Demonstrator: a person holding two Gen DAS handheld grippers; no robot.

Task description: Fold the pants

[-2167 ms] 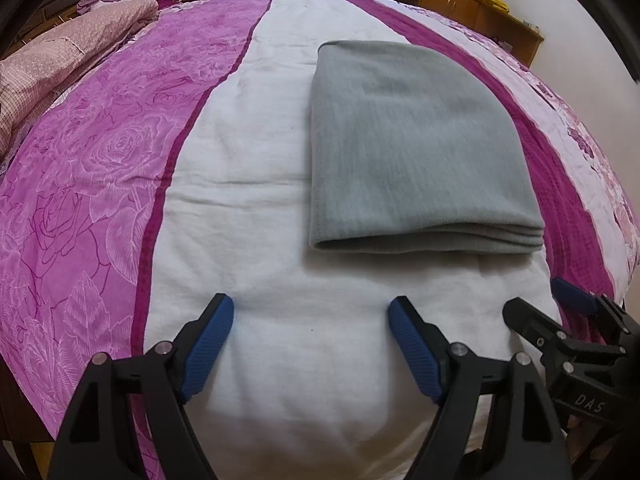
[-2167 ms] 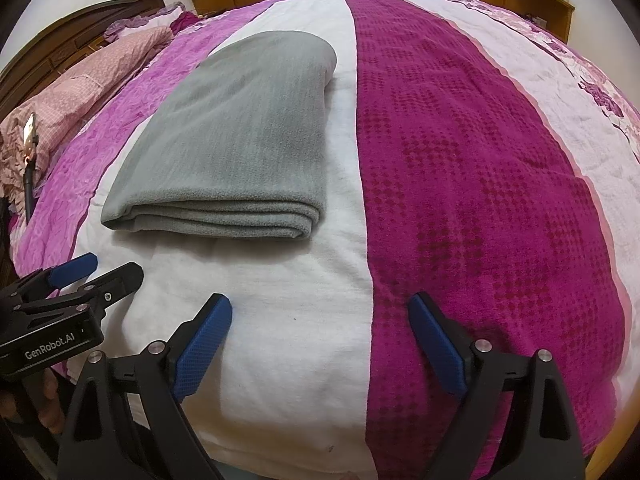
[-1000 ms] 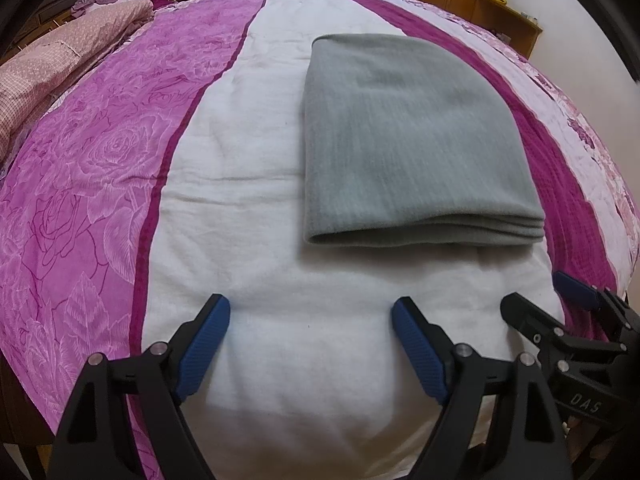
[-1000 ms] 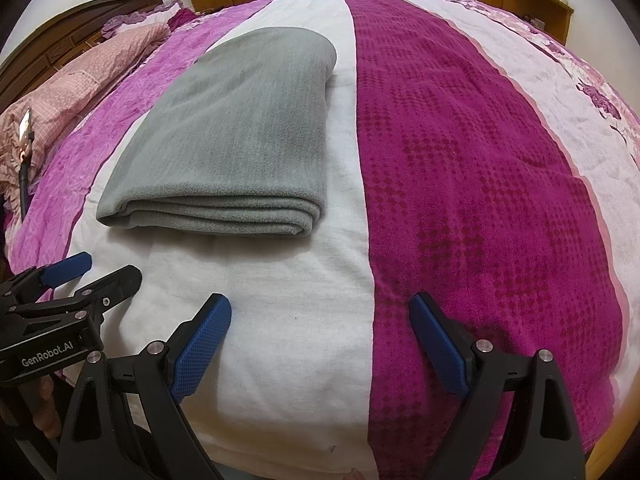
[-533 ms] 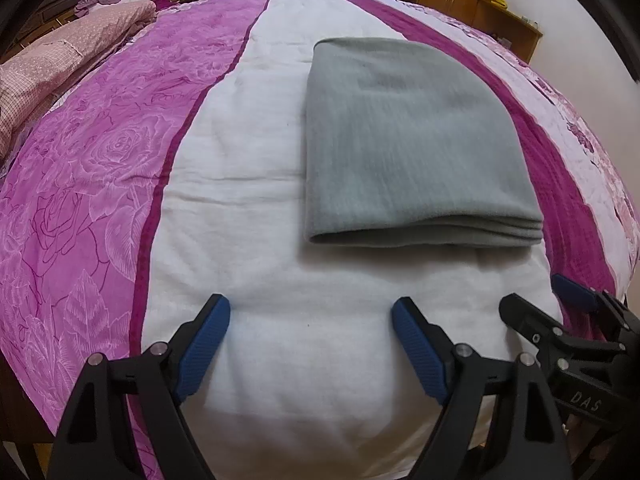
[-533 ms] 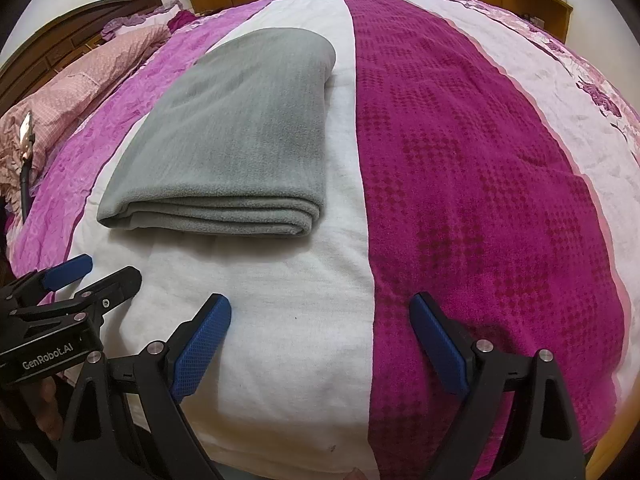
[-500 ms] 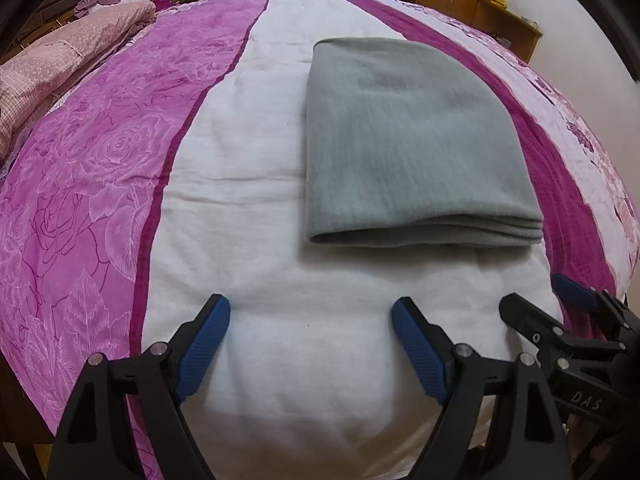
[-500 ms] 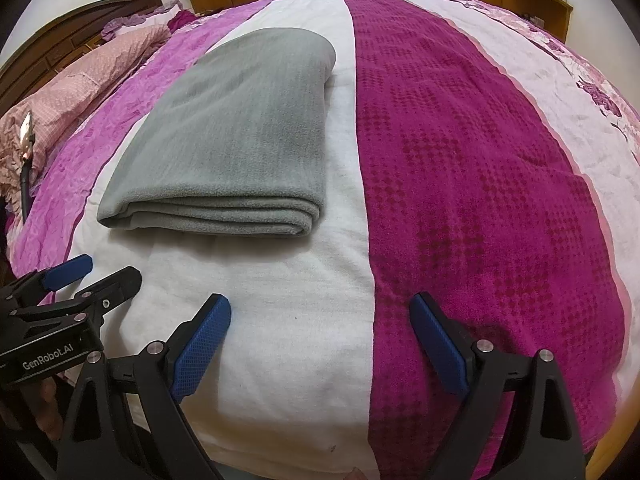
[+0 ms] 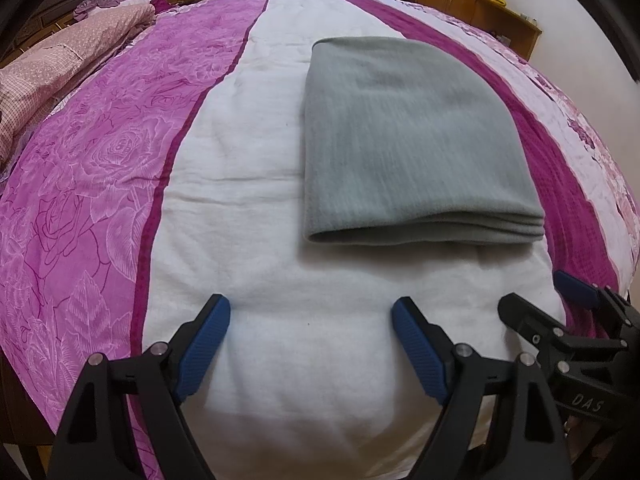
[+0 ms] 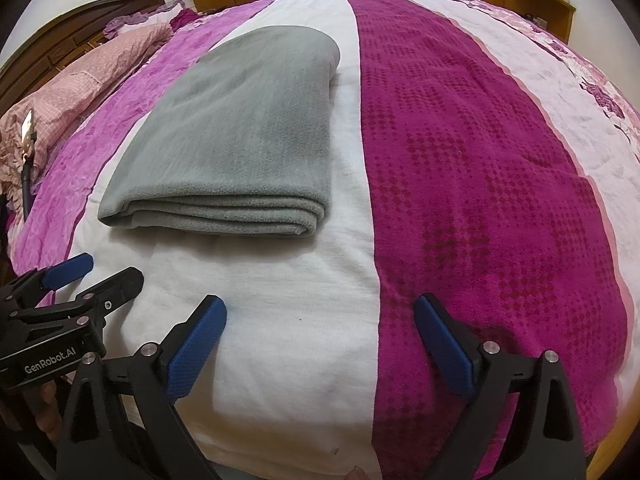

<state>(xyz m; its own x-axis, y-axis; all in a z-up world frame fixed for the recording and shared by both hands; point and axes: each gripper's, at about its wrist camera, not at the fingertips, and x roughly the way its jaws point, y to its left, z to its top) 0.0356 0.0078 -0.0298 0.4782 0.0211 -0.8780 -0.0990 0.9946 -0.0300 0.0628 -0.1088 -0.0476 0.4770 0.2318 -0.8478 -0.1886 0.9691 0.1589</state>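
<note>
My grey fleece pants (image 9: 412, 140) lie folded into a neat layered rectangle on the white stripe of the bed (image 9: 248, 208). My left tongs (image 9: 310, 322) and right tongs (image 10: 320, 320) hang spread and empty, well short of it. I judge the folding finished; nothing seems left.

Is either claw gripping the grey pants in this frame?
No. Both the left claw and right claw sit open over the bedspread, short of the folded pants.
</note>
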